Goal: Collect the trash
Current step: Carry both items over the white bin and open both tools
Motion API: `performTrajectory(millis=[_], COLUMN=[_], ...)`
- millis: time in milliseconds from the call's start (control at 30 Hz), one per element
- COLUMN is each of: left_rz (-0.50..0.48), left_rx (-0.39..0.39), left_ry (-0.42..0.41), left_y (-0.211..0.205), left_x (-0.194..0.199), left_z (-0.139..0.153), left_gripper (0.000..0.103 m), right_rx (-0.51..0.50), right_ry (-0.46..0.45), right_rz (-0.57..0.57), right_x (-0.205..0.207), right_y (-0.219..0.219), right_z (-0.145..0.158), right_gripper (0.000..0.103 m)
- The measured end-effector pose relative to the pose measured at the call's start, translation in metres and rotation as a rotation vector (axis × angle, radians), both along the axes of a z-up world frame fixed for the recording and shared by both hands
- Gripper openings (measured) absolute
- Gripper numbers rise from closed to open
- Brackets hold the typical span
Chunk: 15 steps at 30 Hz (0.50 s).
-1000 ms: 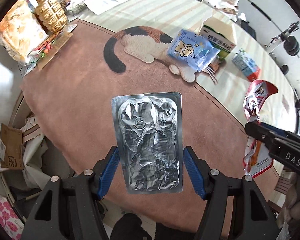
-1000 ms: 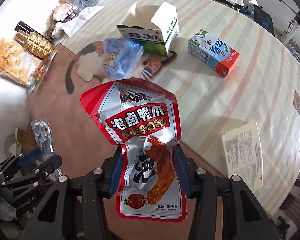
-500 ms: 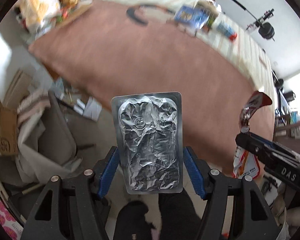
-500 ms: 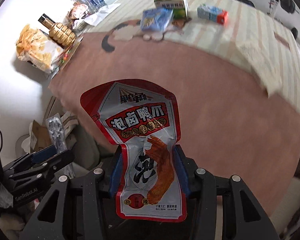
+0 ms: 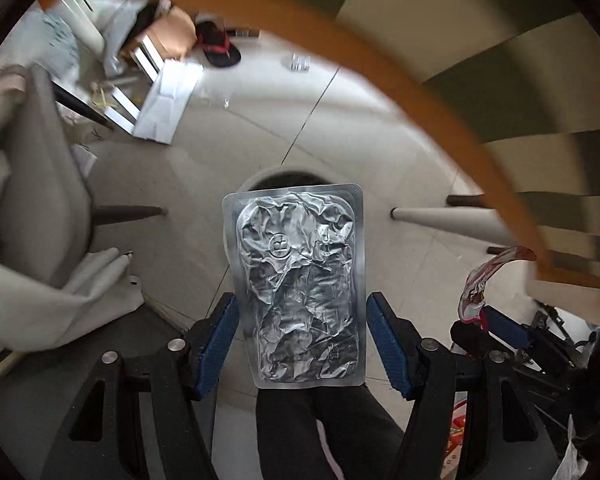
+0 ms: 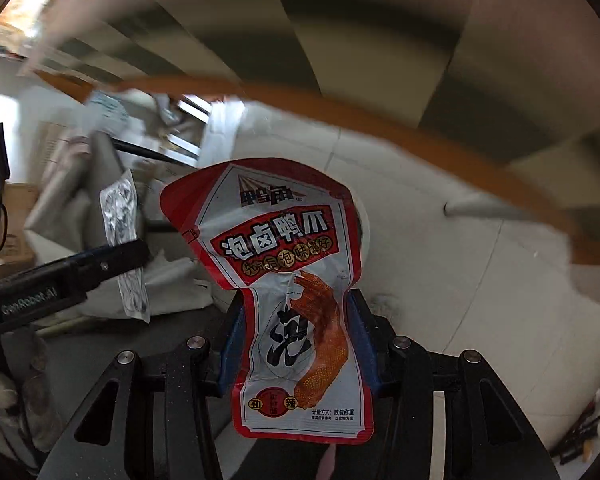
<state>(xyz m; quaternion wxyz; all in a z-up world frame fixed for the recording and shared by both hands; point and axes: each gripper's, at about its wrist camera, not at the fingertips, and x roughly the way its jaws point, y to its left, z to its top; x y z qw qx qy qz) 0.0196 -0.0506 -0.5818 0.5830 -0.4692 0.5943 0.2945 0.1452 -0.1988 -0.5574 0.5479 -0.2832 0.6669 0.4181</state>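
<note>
the left gripper [image 5: 300, 344] has its blue jaws clamped on the sides of a silver foil pack [image 5: 296, 284]. the foil is crinkled, and a small ring with a letter like "r" is pressed into it; the other tiny marks are too small to read. the pack stands up from the jaws and points down at the pale tile floor [image 5: 260, 112]. behind its top edge sits a round white bin [image 5: 284, 174] with a dark inside, but the pack hides most of it.

the right gripper [image 6: 296, 344] has its jaws clamped on the thin waist of a red and white snack bag [image 6: 284, 280]. the bag has big chinese writing, "泡卤鸭爪", a picture of an orange duck foot, a big black "泡", and small print at the bottom that is hard to read. part of a white round rim peeks out past the bag's right side.

in the right wrist view, the side of the left gripper says "genrobot.ai". the worktop's orange edge [image 5: 420, 96] curves across the top, all blurred. stuff lies on the floor far off, too smeared to name. dark trousers [image 5: 324, 432] show at the bottom, cut off by the edge.
</note>
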Motion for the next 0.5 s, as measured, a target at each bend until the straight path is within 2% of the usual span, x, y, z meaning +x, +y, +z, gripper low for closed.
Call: performTrajectory(millis=[100,267,500], left_rz=[-0.015,0.007,0.044], left_rx=[-0.018,-0.049,-0.092], left_ry=[0.02,0.014,-0.009], left_y=[-0.001,0.005,0.015], left_x=[0.0,-0.001,-0.001], left_z=[-0.048,-0.1,-0.139], left_gripper=[0.063,0.063,0.063], right_rx=[-0.021,-0.043,-0.048], right_ry=[0.006,0.046,0.11], right_rz=[-0.011,-0.04,-0.079], right_x=[-0.004,0.0,0.013], right_y=[-0.003,0.003,0.006], right_z=[-0.053,-0.125,-0.192], right_gripper=[0.05,0.05,0.052])
